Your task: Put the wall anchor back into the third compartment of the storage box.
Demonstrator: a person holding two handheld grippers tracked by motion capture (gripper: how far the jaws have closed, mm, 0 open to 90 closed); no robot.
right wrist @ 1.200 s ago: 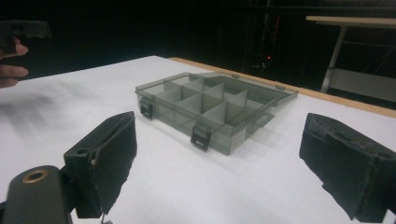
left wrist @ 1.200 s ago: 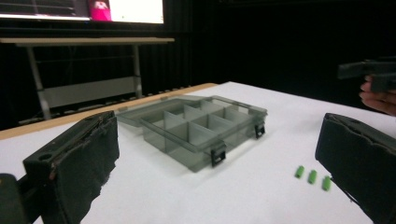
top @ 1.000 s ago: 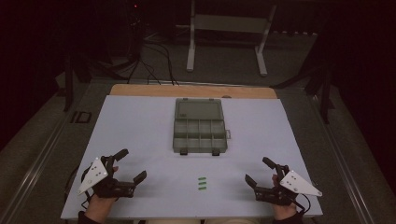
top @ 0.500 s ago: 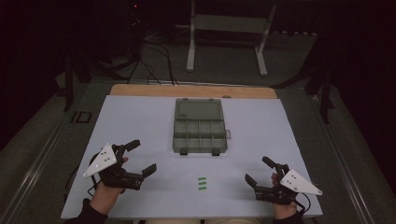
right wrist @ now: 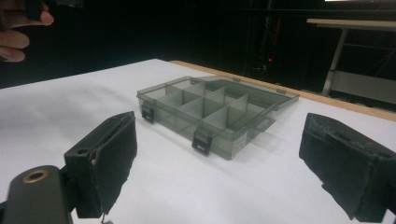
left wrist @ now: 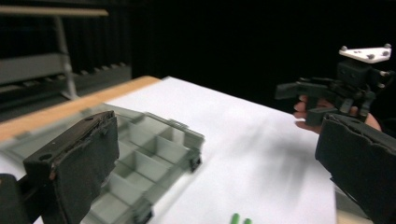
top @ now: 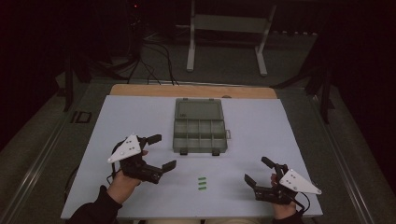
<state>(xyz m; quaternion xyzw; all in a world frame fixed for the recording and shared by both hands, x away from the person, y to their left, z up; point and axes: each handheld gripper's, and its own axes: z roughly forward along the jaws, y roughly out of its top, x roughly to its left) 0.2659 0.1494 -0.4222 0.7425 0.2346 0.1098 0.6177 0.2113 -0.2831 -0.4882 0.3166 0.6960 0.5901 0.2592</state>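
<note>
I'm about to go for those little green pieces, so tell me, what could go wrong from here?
1. The three green pieces are small and lie close together; wide-open jaws on the left gripper might nudge neighbours while closing on one.
2. The organizer box looks light, with its lid open flat behind it; a bump could slide it.
3. The right gripper sits near the table's front edge, where pieces could roll off.

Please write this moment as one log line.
left tongs: open, raised, empty | right tongs: open, empty | organizer box: lid open | green pieces: on mat, untouched
</note>
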